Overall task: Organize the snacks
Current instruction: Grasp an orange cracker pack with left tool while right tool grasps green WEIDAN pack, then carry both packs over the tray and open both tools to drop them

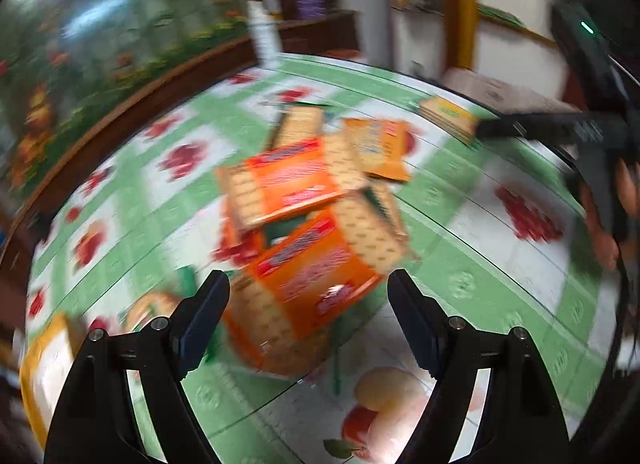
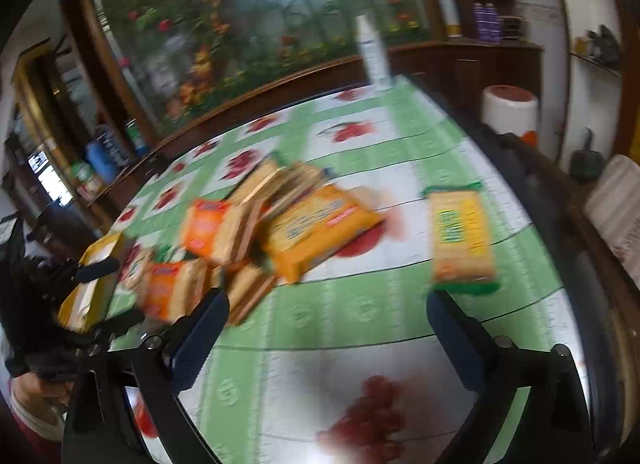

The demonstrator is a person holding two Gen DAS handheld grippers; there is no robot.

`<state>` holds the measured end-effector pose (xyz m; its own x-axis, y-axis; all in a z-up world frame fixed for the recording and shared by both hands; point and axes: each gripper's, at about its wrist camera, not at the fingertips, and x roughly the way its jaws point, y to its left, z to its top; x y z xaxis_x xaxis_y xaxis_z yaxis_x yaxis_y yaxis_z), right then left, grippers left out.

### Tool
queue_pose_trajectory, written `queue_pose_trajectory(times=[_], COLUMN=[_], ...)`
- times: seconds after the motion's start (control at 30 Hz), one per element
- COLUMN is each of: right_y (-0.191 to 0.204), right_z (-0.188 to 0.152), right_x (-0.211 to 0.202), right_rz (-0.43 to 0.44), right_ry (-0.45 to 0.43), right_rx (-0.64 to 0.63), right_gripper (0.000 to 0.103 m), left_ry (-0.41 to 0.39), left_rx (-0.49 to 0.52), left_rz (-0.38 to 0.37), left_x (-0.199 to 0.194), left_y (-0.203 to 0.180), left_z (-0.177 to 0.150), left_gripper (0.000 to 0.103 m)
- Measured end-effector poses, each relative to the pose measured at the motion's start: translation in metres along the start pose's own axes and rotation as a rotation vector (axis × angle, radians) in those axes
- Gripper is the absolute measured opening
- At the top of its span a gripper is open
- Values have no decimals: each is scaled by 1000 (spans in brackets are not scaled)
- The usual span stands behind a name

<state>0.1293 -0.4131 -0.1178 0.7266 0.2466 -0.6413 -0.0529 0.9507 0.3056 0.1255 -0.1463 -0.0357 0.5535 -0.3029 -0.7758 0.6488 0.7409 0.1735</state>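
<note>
1. Left gripper [image 1: 308, 284] stood wide apart, holding nothing, over the nearest orange cracker pack [image 1: 316, 280].
2. Right gripper [image 2: 328, 304] was also wide and empty.
3. Cracker pile [image 2: 256, 232] lay mid-table on the fruit-print cloth [image 2: 360, 316].
4. Lone yellow pack [image 2: 462, 238] lay apart to the right, long axis running away from the camera.

Orange cracker packs [image 1: 292, 180] with red labels lie heaped on a tablecloth [image 1: 460, 224] of green and white squares (red fruit prints); one yellow pack [image 2: 462, 240] has green ends
</note>
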Motion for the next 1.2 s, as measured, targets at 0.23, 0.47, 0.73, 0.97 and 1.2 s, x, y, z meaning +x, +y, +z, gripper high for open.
queue_pose_trajectory(times=[0.23, 0.47, 0.73, 0.97, 1.2], right_y=[-31, -48, -44, -41, -37], right_z=[15, 29, 27, 26, 20], right_x=[10, 46, 64, 61, 47], right_rz=[-200, -272, -240, -218, -131], right_ry=[-17, 57, 89, 82, 57], right_rx=[111, 137, 92, 63, 75], right_gripper=[101, 101, 86, 49, 49], left_ry=[59, 135, 162, 141, 62], left_rx=[133, 299, 138, -74, -276], left_rz=[-51, 16, -7, -54, -123], left_x=[24, 44, 59, 52, 35], left_y=[-6, -18, 0, 16, 28], left_z=[10, 5, 7, 7, -4], left_gripper=[81, 82, 78, 69, 65])
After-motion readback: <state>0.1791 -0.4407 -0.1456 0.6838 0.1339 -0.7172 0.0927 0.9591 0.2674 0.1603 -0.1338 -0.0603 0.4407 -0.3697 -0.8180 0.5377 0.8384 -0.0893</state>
